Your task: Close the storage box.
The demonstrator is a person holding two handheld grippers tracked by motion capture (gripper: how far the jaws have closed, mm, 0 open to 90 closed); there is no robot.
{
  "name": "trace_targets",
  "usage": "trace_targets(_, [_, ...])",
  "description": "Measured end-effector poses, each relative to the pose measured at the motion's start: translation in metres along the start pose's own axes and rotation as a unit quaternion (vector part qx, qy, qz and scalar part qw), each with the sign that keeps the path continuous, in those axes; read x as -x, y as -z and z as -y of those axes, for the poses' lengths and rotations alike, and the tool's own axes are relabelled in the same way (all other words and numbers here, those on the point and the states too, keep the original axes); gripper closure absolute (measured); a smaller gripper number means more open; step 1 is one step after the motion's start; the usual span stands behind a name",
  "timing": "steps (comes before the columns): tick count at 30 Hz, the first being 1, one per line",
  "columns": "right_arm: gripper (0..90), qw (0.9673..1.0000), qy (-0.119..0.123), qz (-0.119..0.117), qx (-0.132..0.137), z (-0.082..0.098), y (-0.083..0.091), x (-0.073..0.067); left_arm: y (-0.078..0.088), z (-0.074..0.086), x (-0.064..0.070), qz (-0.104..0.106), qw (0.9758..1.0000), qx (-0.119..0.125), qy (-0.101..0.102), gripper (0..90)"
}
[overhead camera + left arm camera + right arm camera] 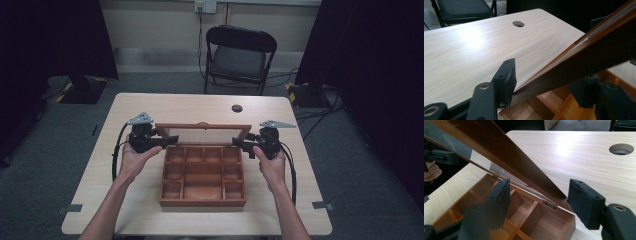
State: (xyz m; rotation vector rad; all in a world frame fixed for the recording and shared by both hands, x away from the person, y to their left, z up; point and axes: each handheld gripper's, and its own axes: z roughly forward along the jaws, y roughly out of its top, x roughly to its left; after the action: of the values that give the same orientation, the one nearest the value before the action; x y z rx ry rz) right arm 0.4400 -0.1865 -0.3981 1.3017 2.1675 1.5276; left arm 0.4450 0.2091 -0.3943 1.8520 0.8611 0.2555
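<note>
A reddish wooden box (202, 202) with several empty compartments sits mid-table, and its framed glass lid (202, 126) stands raised at the back. My left gripper (172, 139) is at the lid's left side and is open. The lid's frame (584, 55) runs between its jaws, touching the left one. My right gripper (236, 141) is at the lid's right side, also open. Its jaws straddle the frame (506, 152) near the hinge (550, 204), with a gap on the left side. The compartments (524, 217) lie below my right gripper (541, 200).
The light wooden table (150, 107) has a round cable hole (237, 108) behind the box. A black folding chair (240, 55) stands beyond the far edge. Dark curtains hang on both sides. Bare tabletop lies left, right and behind the box.
</note>
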Motion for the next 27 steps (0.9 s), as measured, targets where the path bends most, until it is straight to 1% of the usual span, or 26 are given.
trace_targets(3, [35.0, 1.0, 0.0, -0.003, 0.006, 0.0, 0.001, 0.0, 0.0, 0.001, 0.0, 0.006, 1.0, 0.002, 0.0, 42.2])
trace_targets(6, [36.2, 1.0, 0.0, -0.004, 0.008, 0.0, 0.003, -0.001, 0.001, 0.003, 0.001, 0.007, 1.0, 0.002, 0.0, 42.0])
trace_targets(7, [37.6, 1.0, 0.004, 0.001, 0.009, 0.0, 0.003, -0.002, 0.001, 0.003, 0.001, 0.007, 1.0, 0.003, 0.002, 41.9])
trace_targets(9, [37.3, 0.9999, 0.006, 0.001, 0.012, 0.001, 0.006, -0.004, 0.001, 0.004, 0.002, 0.009, 0.9999, 0.002, 0.004, 41.5])
trace_targets(13, [37.1, 0.9999, 0.004, -0.003, 0.012, 0.002, 0.008, -0.005, 0.003, 0.004, 0.004, 0.008, 0.9999, -0.006, 0.003, 41.1])
trace_targets(20, [36.5, 0.9999, 0.003, -0.006, 0.013, 0.006, 0.011, -0.007, 0.005, 0.008, 0.008, 0.005, 1.0, -0.007, -0.003, 40.0])
trace_targets(21, [36.3, 0.9999, 0.003, -0.004, 0.012, 0.006, 0.012, -0.008, 0.004, 0.008, 0.008, 0.003, 1.0, -0.006, -0.001, 40.0])
trace_targets(23, [35.8, 0.9999, 0.003, -0.006, 0.012, 0.008, 0.012, -0.008, 0.005, 0.01, 0.009, 0.008, 1.0, -0.002, 0.004, 38.1])
trace_targets(27, [35.4, 0.9999, 0.003, -0.009, 0.01, 0.009, 0.012, -0.009, 0.006, 0.012, 0.011, 0.005, 1.0, 0.002, 0.005, 37.2])
